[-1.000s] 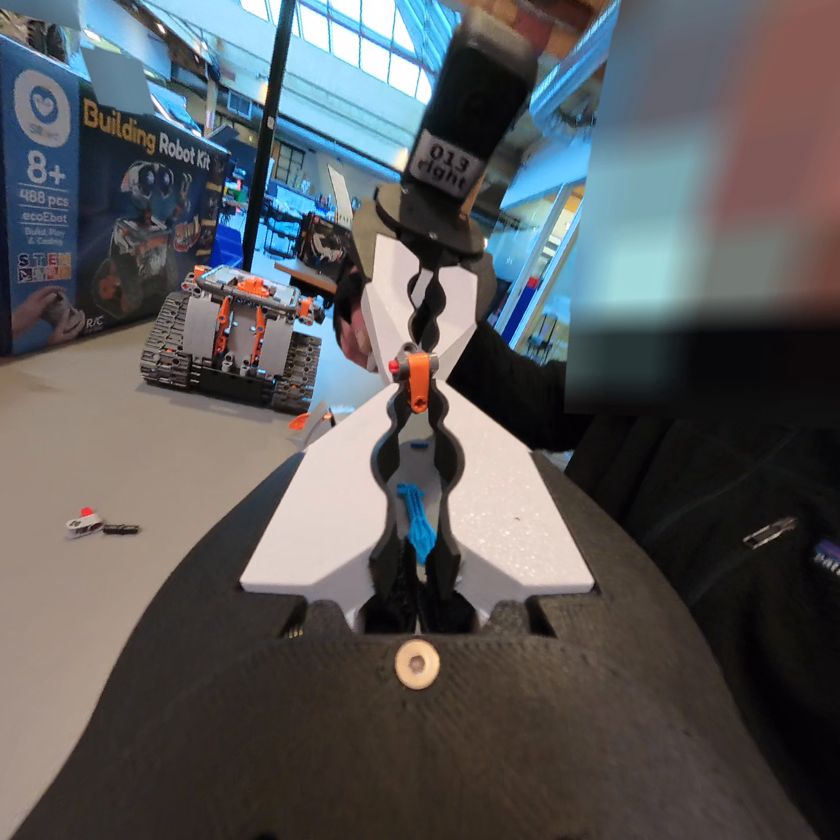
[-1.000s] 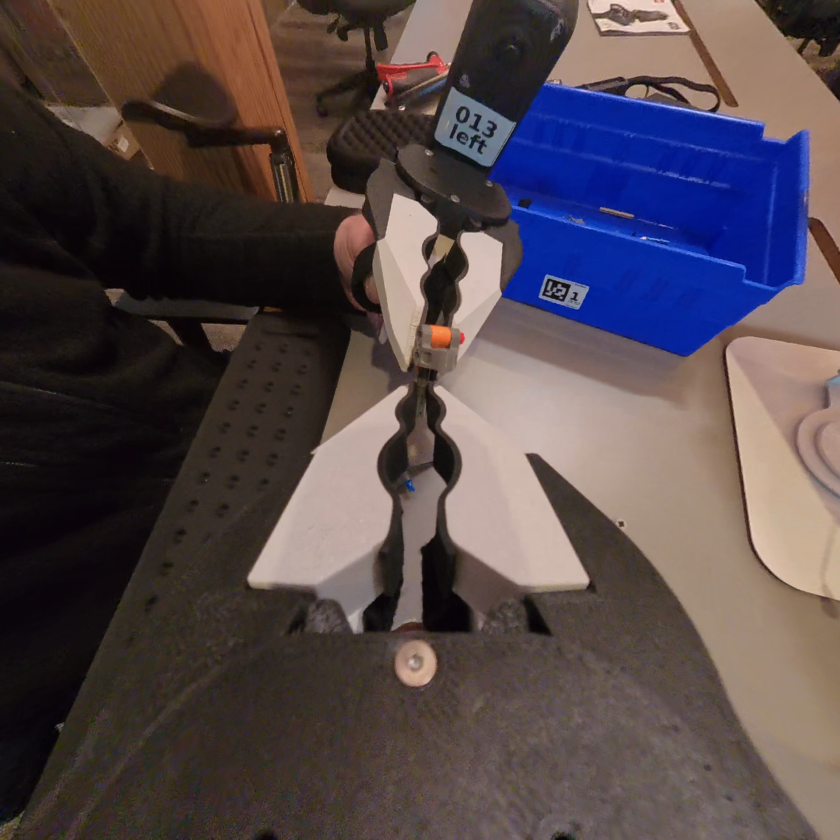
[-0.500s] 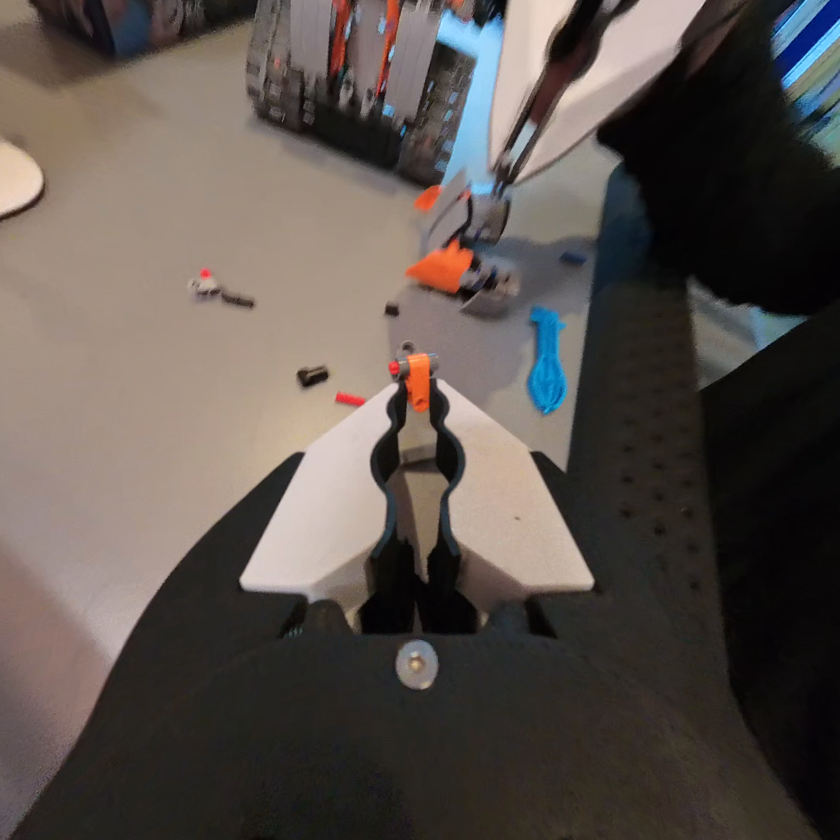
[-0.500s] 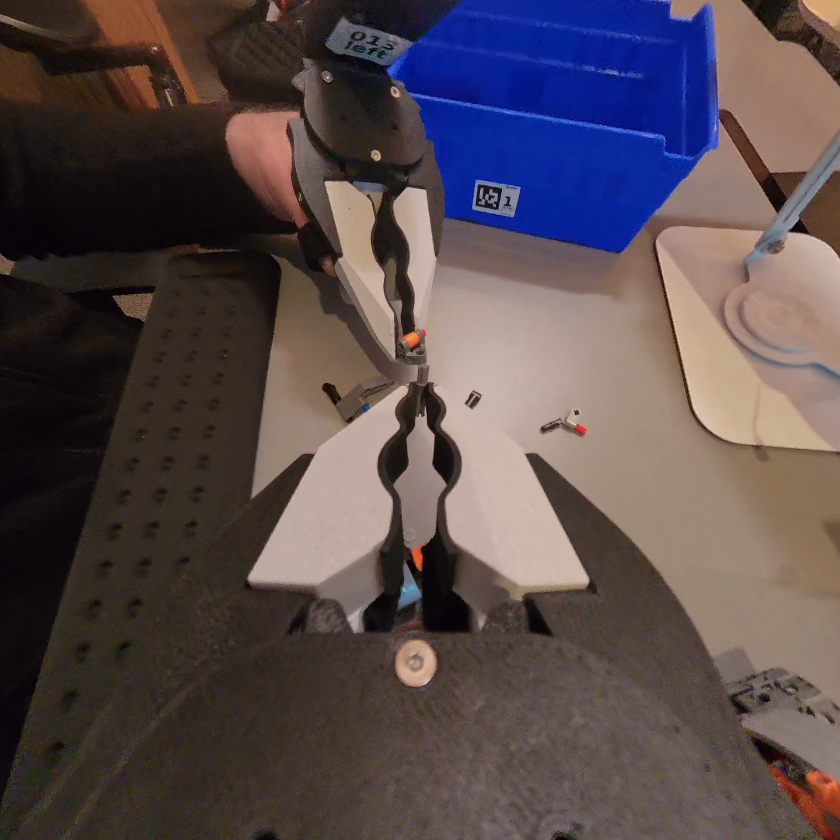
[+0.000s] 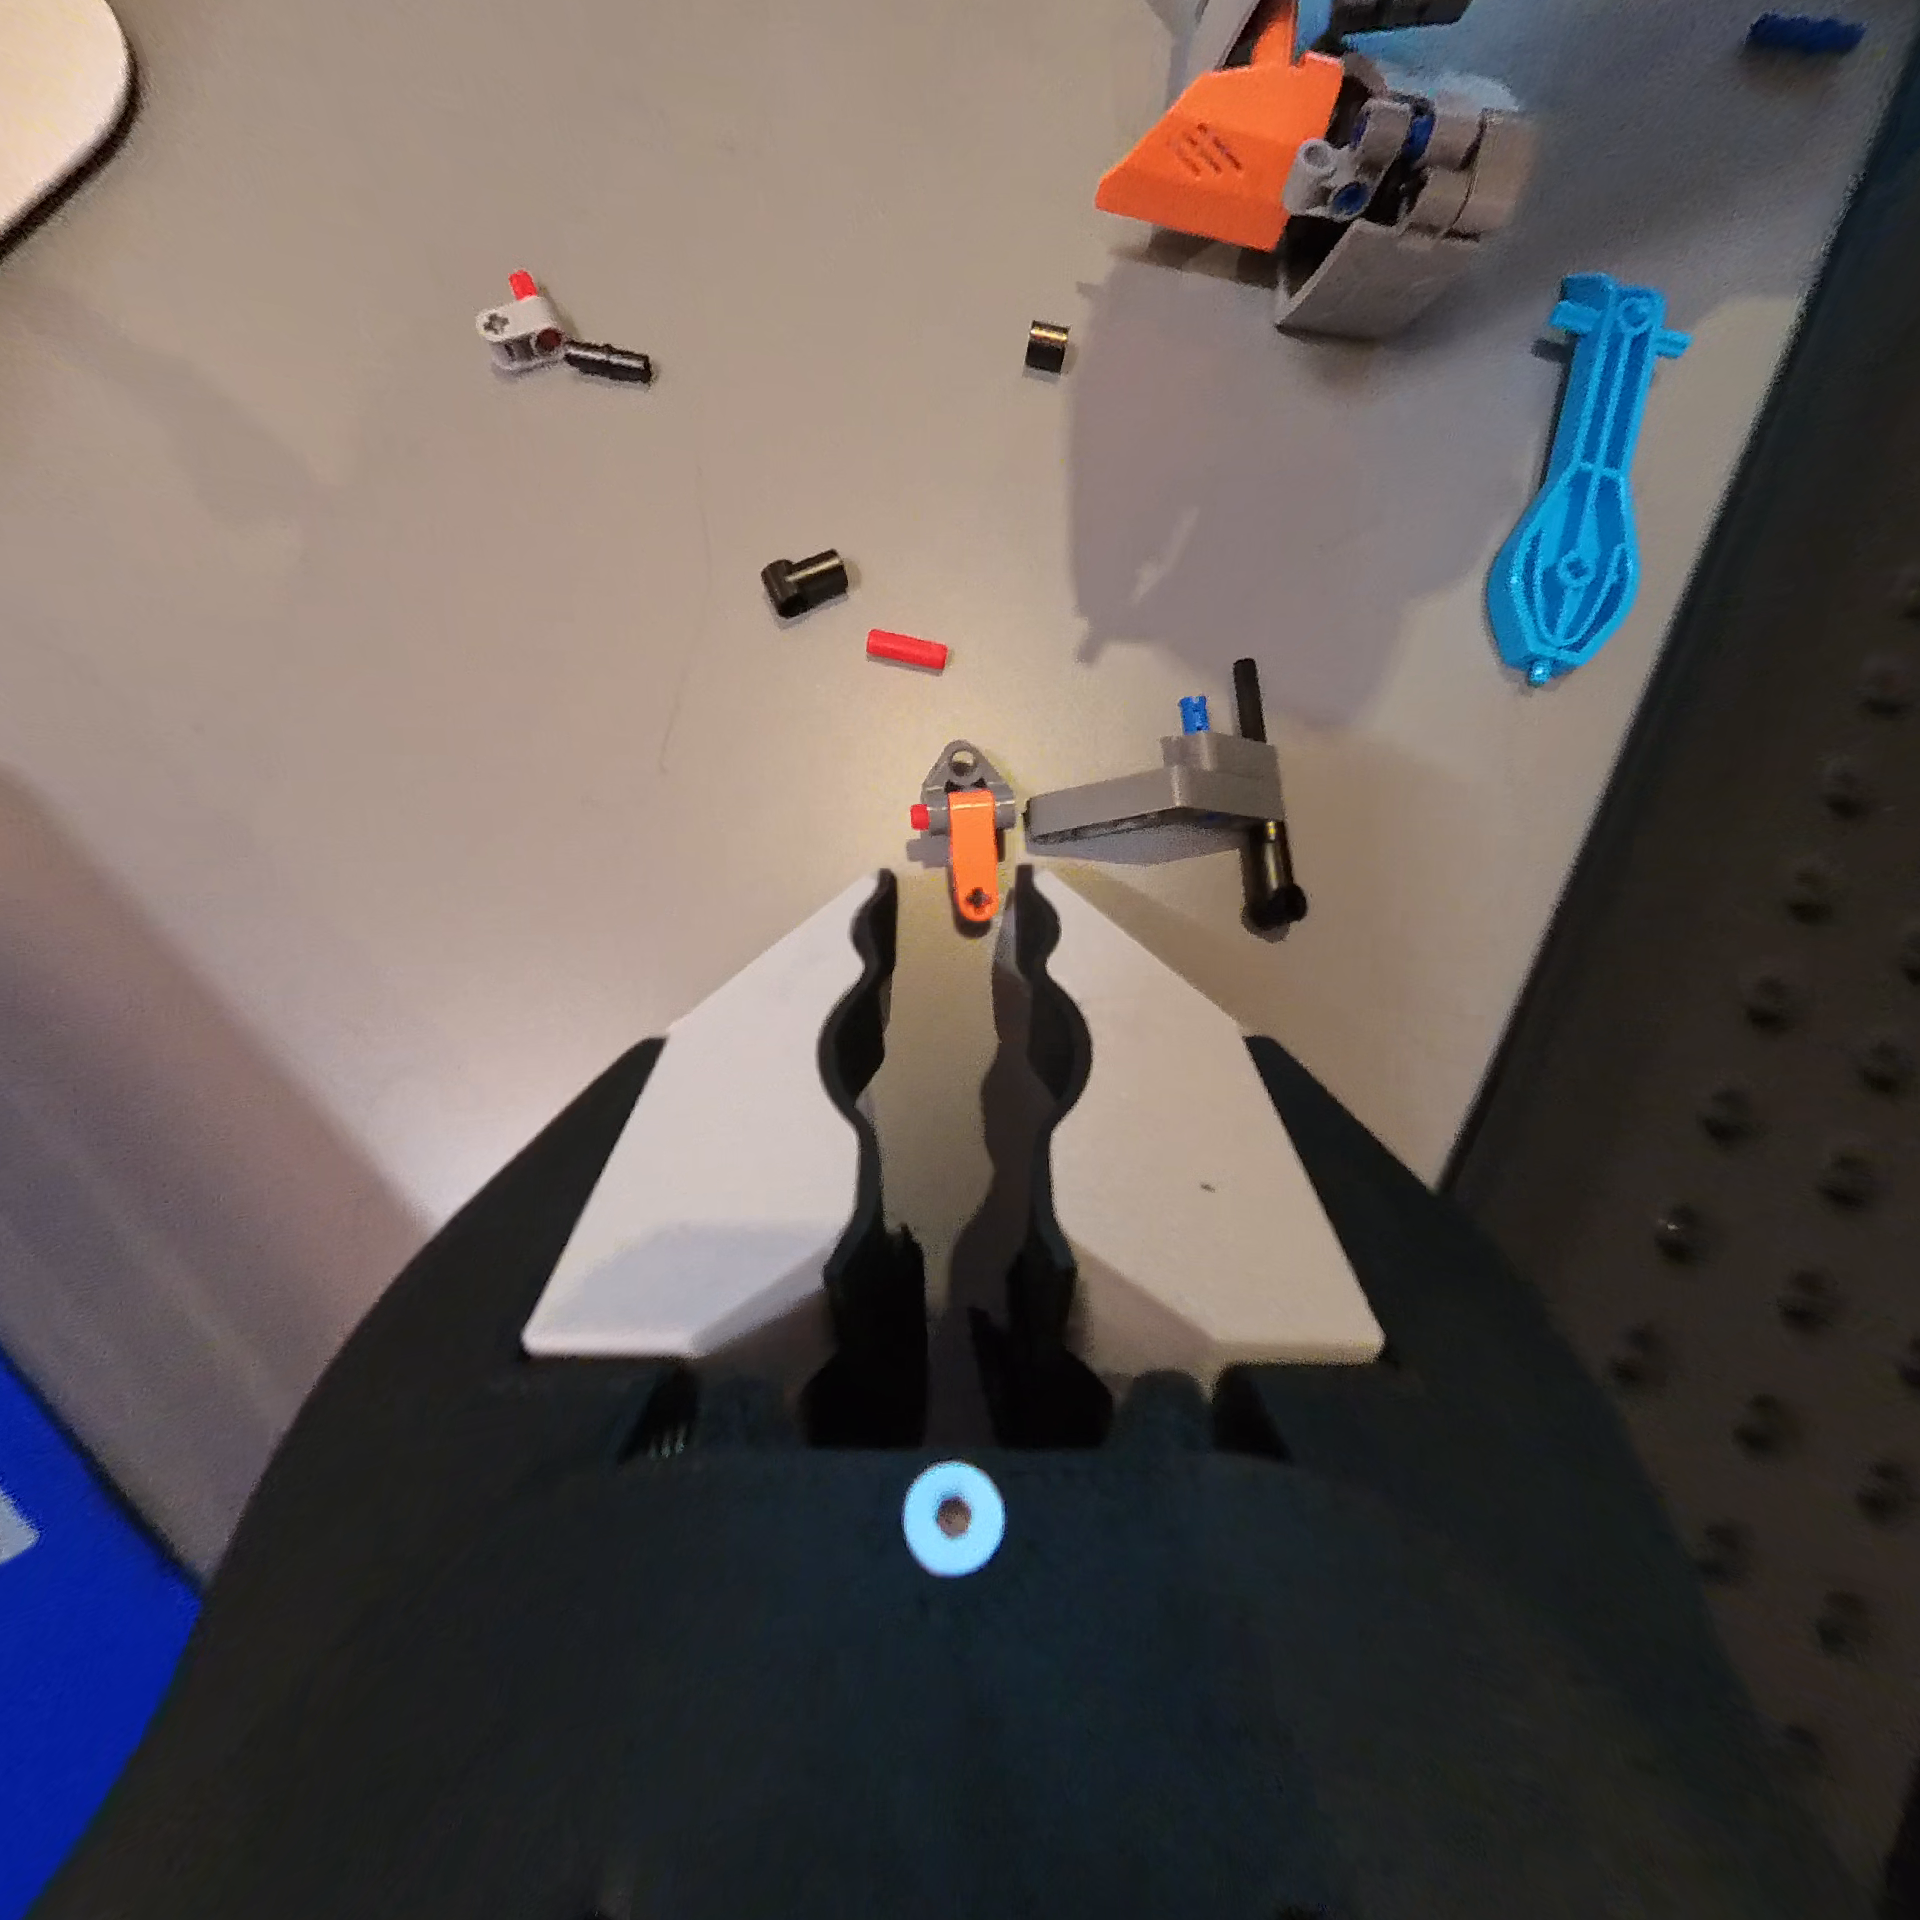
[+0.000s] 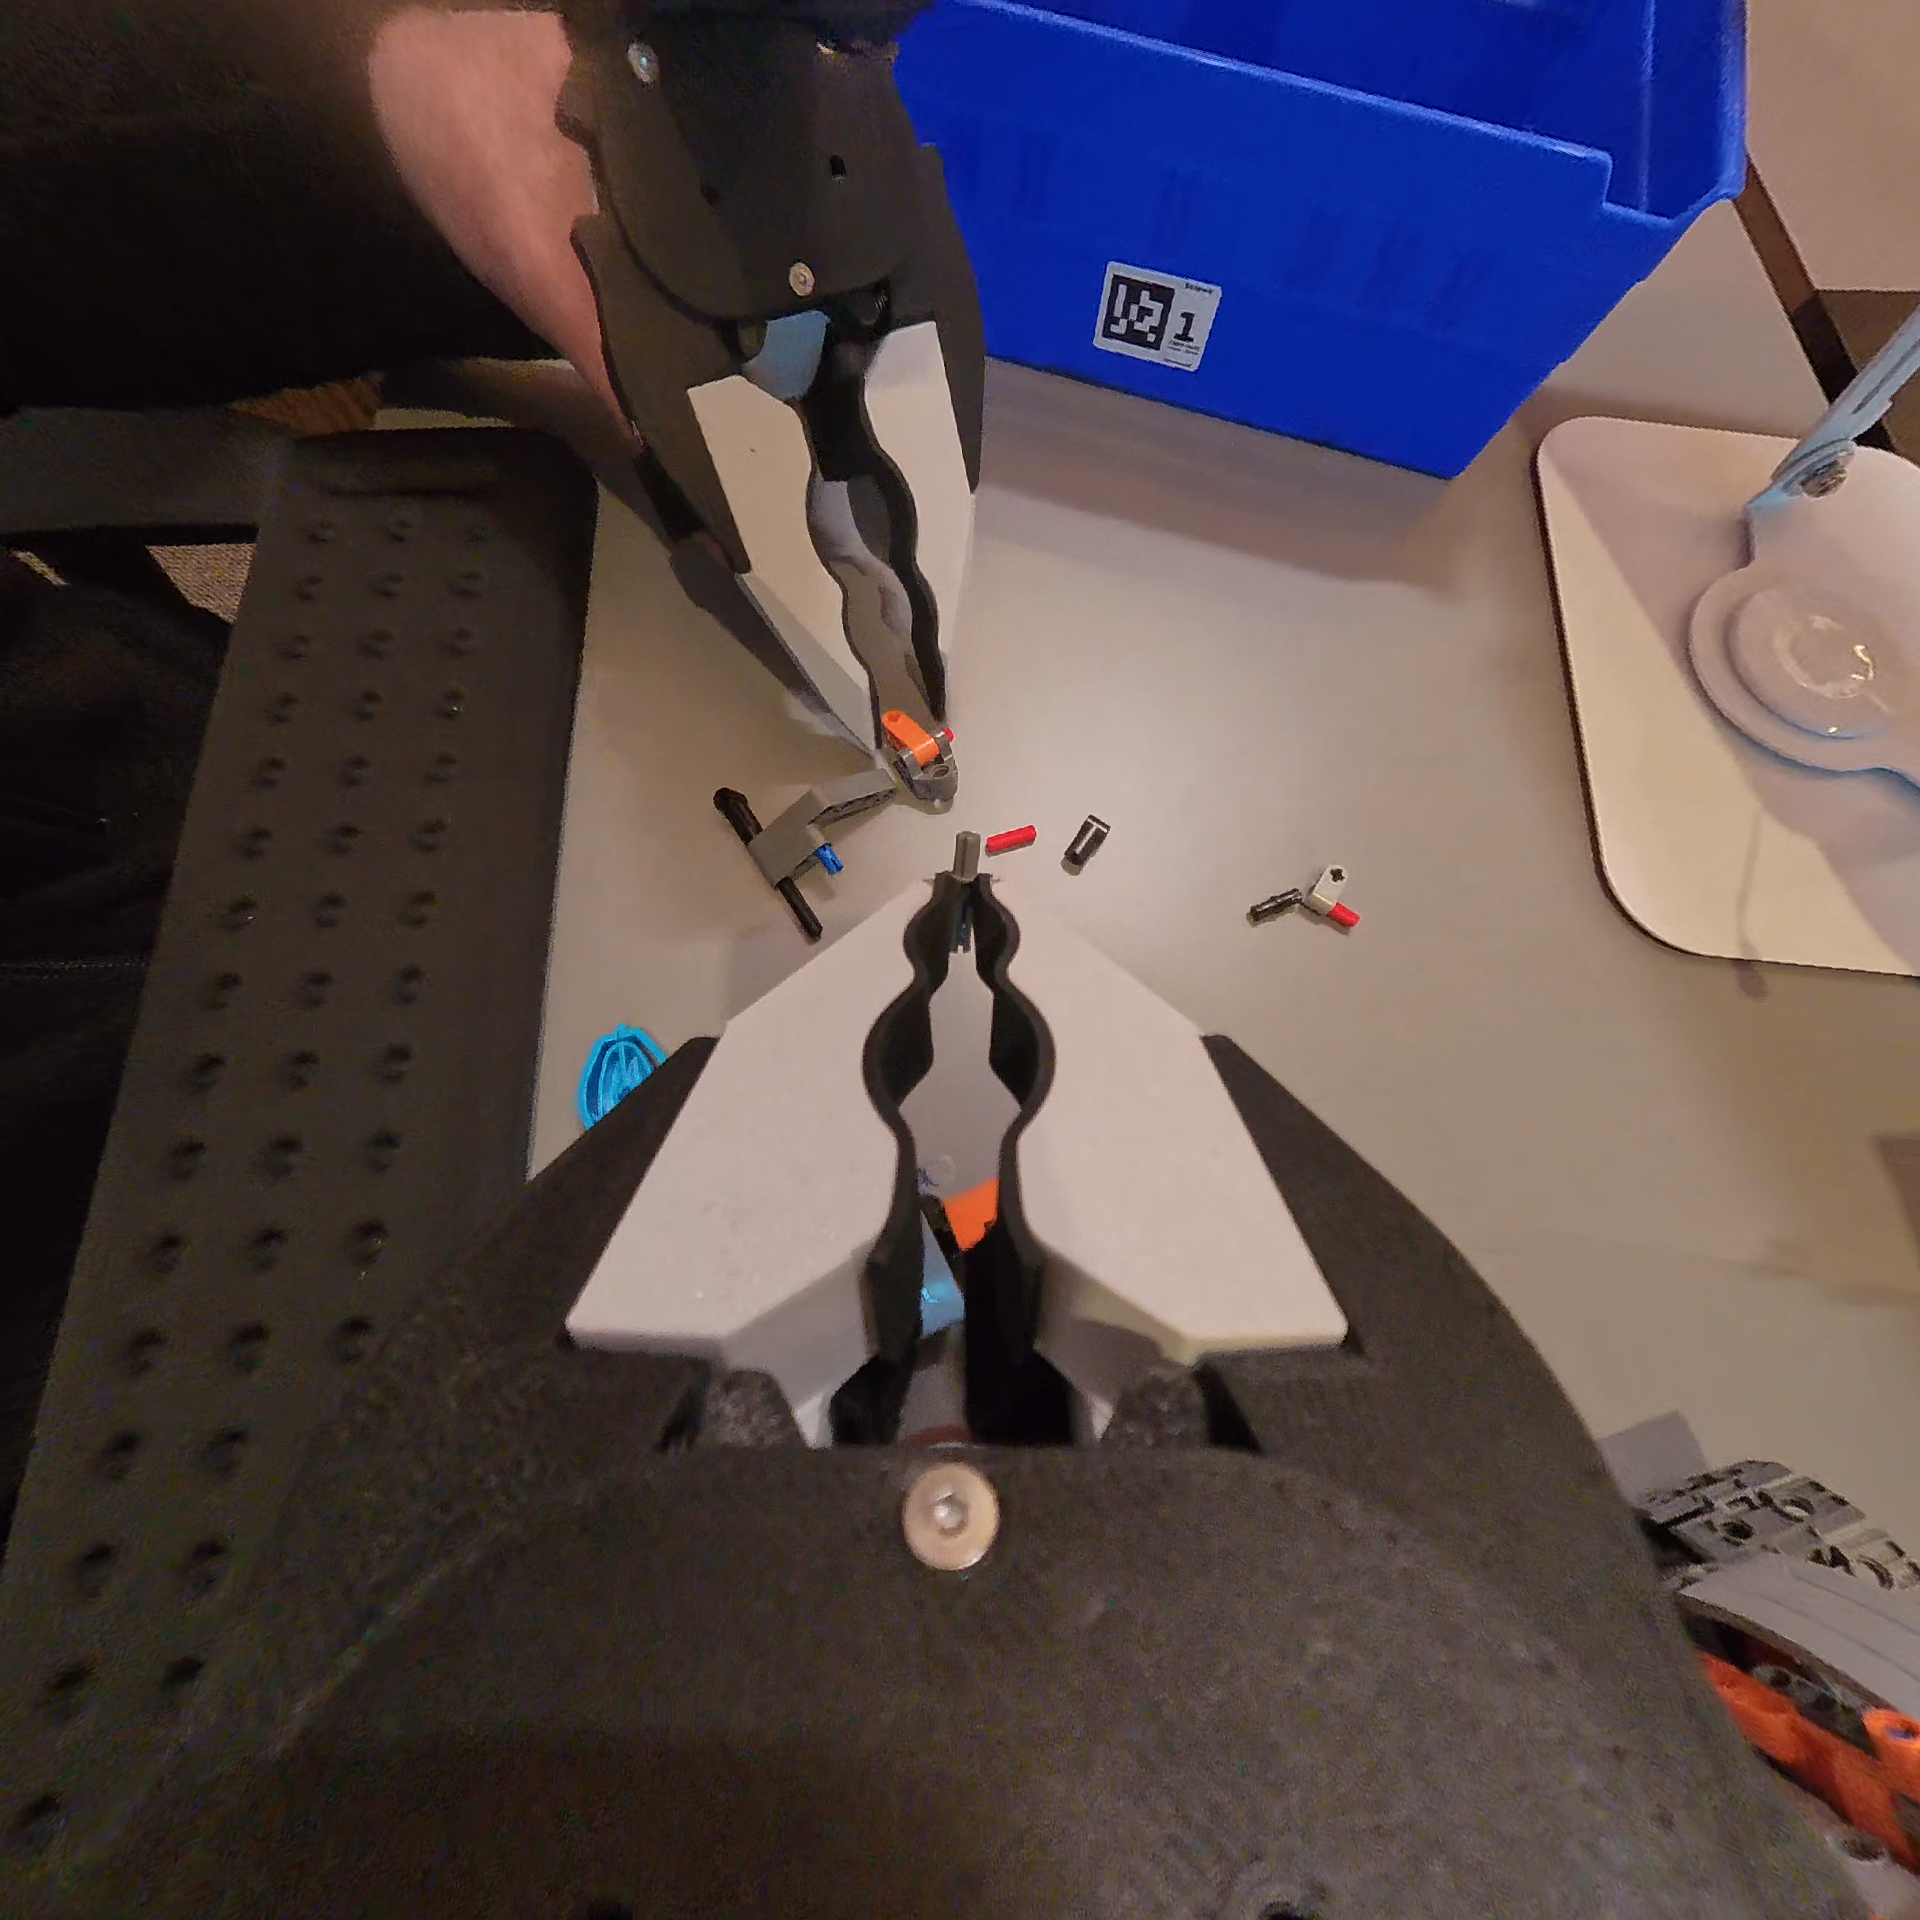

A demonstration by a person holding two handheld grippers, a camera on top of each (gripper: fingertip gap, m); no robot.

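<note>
Down to the table [image 5: 416,623] has come the left gripper [image 5: 951,883], which half a second ago was in the air and pinched the small orange and grey piece [image 5: 977,842]. Now its jaws stand clearly apart. The piece lies on the table with its orange end between the two tips, and neither finger seems to press it. The right gripper [image 6: 961,883] has moved away from the left one. It is closed on a thin grey pin [image 6: 966,854] that sticks out past its tips, as it did before.

Behind the left gripper stands the blue bin [image 6: 1351,208], with a square printed tag on its front wall. From here I see only its blue dividers; what is inside I cannot tell. A black perforated mat [image 6: 312,831] lies along the table edge, and a white base plate [image 6: 1662,831] on the far side.

An orange and grey assembly [image 5: 1299,156] lies farther off, and a light blue tool [image 5: 1579,499] beside the mat. A grey angled beam [image 5: 1153,805] with a black axle through it lies just beside the orange and grey piece. Scattered near are a white connector [image 5: 514,330], a black connector [image 5: 805,582], a black sleeve [image 5: 1047,346] and a red pin [image 5: 906,649].
</note>
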